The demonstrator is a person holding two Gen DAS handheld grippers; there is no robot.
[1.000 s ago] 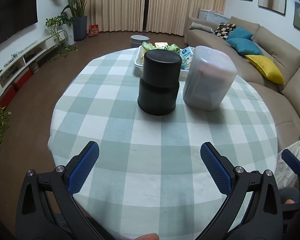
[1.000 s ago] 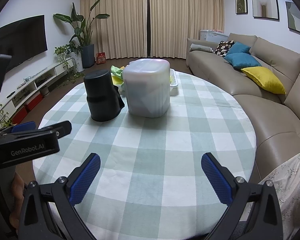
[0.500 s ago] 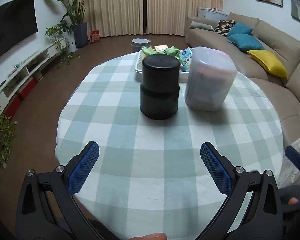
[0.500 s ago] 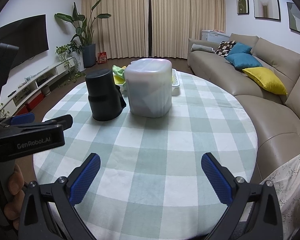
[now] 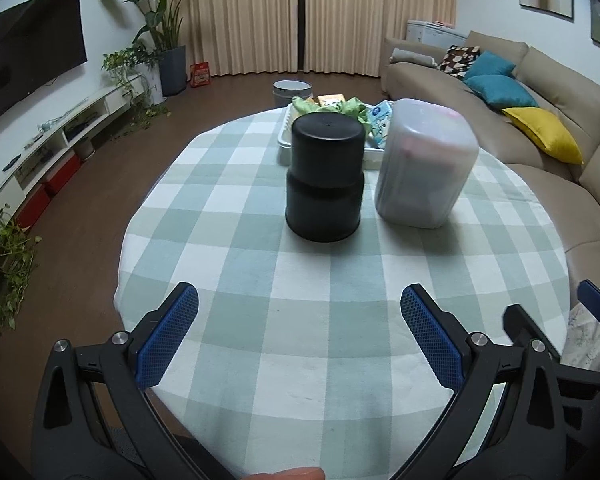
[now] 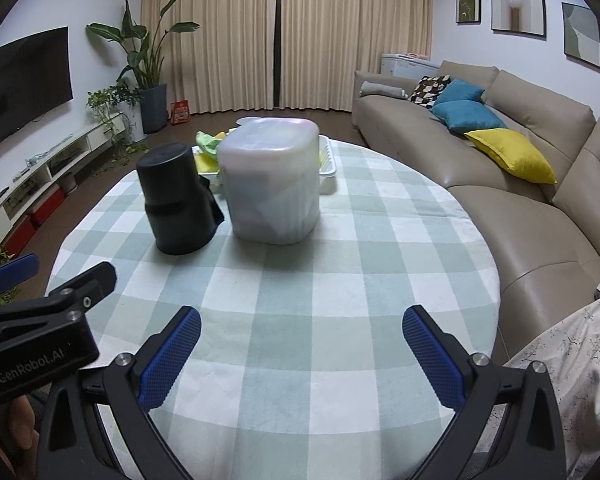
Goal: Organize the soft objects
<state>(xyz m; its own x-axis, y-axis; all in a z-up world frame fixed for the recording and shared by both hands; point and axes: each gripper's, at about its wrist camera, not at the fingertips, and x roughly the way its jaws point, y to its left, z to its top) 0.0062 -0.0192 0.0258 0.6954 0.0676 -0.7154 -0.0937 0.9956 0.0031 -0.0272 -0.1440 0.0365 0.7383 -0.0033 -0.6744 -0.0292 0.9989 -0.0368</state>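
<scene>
Both tools hung low over the near edge of the round checked table [image 5: 340, 320], well apart from everything on it. The left gripper [image 5: 300, 334] stood with its jaws spread wide and nothing between them; the right gripper [image 6: 302, 354] likewise, wide and empty. Far side: a white tray [image 6: 327, 168] holding soft green and yellow pieces [image 5: 350, 106] and a blue-printed packet [image 5: 378, 126]. In front of it stood a black canister [image 5: 326, 178] and a frosted lidded bin [image 5: 426, 168] with pale and pinkish things dimly inside (cloth, possibly; too hazy to tell). So some goods seemingly sat binned, others lay in the tray; sorted or awaiting sorting, I could not judge.
</scene>
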